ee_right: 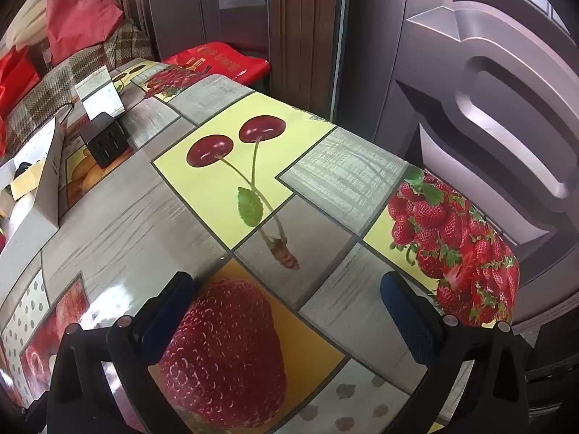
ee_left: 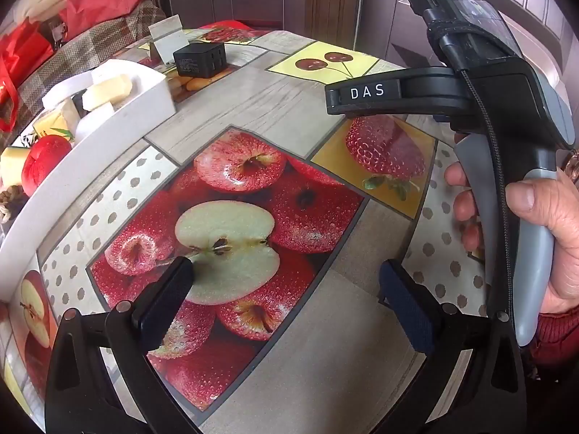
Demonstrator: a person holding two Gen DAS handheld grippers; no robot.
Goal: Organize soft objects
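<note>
Sponges fill left view's tray.

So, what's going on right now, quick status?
Left gripper open, empty, over the table. Right gripper open, empty. Soft blocks sit in the white tray, far left. Black charger beyond, not blocking.

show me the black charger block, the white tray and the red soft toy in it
black charger block [ee_left: 199,58], left wrist view, on its front face
white tray [ee_left: 144,103], left wrist view, on its outer side wall
red soft toy [ee_left: 43,161], left wrist view, on its rounded red body
</note>
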